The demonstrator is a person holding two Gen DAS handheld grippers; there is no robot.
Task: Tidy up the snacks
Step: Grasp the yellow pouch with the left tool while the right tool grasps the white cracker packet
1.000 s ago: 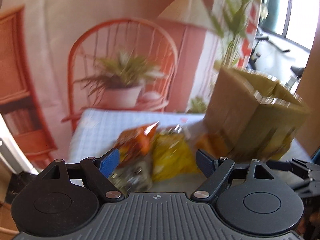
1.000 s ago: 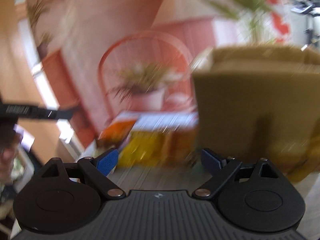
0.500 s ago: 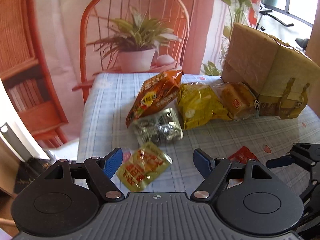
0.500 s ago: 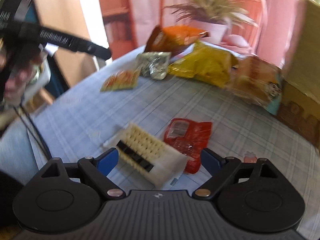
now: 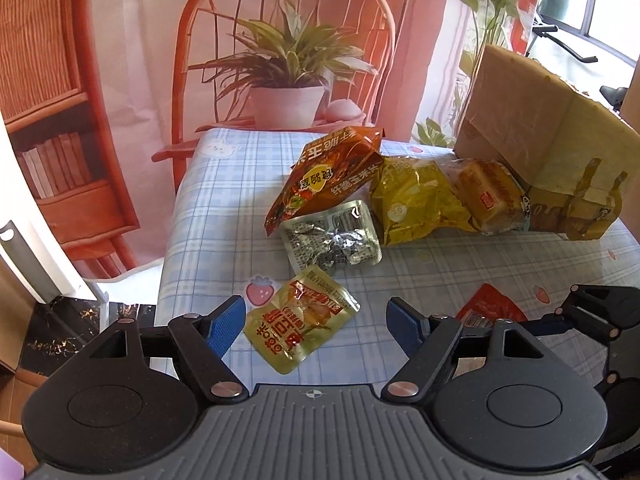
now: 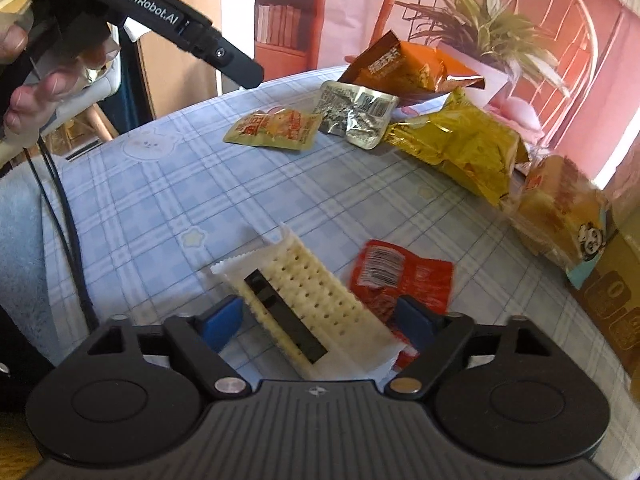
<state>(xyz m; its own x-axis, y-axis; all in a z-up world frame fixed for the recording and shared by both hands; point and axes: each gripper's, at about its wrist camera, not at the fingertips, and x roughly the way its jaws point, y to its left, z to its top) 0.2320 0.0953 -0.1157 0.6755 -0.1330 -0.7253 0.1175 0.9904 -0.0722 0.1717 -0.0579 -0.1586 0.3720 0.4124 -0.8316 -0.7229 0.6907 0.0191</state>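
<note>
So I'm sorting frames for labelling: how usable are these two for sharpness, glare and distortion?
Left wrist view: sharp, print on the orange bag readable; glare on the foil pack; window blown out at top right; fisheye bends the edges. Right wrist view: cracker pack fairly crisp between the closing jaws, bread bag at right smeared; table edge curves.

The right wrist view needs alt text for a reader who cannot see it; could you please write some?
The right tool is closing around a cracker pack on a checked tablecloth, beside a red packet. More snack bags lie further back.
</note>
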